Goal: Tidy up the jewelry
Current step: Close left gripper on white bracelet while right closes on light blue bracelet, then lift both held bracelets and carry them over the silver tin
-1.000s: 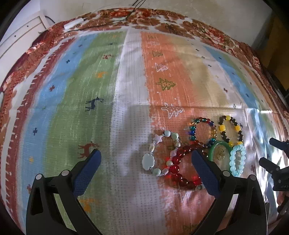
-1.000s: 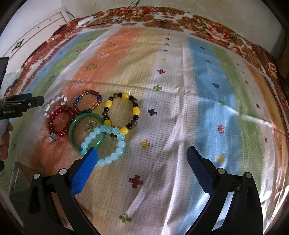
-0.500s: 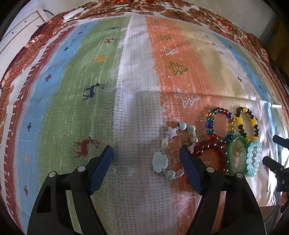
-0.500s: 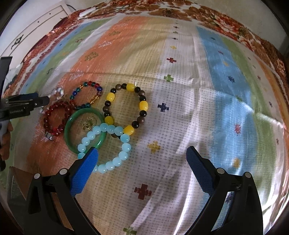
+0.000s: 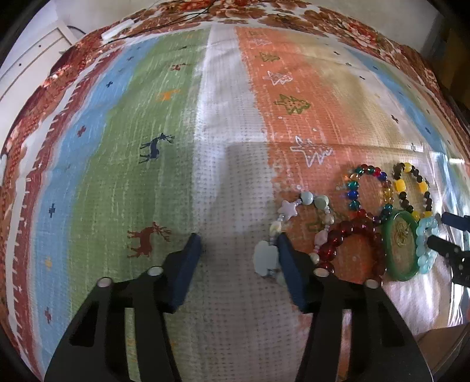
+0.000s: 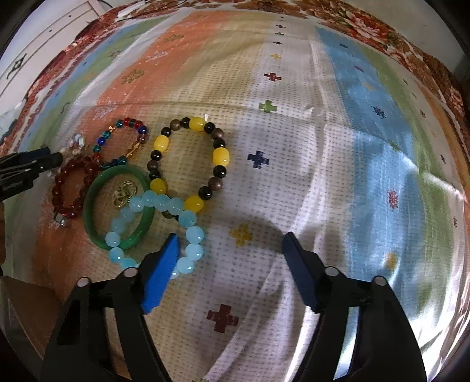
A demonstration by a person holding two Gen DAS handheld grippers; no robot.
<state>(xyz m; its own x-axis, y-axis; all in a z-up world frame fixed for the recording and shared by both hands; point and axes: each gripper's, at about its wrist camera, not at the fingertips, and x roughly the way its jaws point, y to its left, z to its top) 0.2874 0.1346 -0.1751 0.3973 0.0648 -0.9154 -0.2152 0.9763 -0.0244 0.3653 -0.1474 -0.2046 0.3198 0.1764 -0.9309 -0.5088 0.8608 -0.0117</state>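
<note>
Several bracelets lie clustered on a striped cloth (image 5: 229, 176). A pale star-and-stone bracelet (image 5: 293, 205) is leftmost, then a dark red bead bracelet (image 5: 349, 232), a multicolour glass bead one (image 5: 367, 173), a green bangle (image 6: 97, 194) with a gold charm inside, a light blue bead bracelet (image 6: 191, 235) and a yellow-and-brown bead bracelet (image 6: 217, 155). My left gripper (image 5: 239, 246) is open, low over the cloth, its right finger at the pale bracelet's left edge. My right gripper (image 6: 230, 244) is open, its left finger over the light blue bracelet's near side.
The cloth has a red floral border (image 5: 293, 17). A white cabinet (image 6: 44, 38) stands beyond the far left edge. A thin cable and a white object (image 5: 117, 29) lie at the far edge. Bare cloth (image 6: 367, 147) stretches right of the bracelets.
Both grippers have moved lower and closer to the bracelets. The left gripper's jaws have narrowed and its right finger now reaches the pale bracelet. The right gripper's jaws have also narrowed.
</note>
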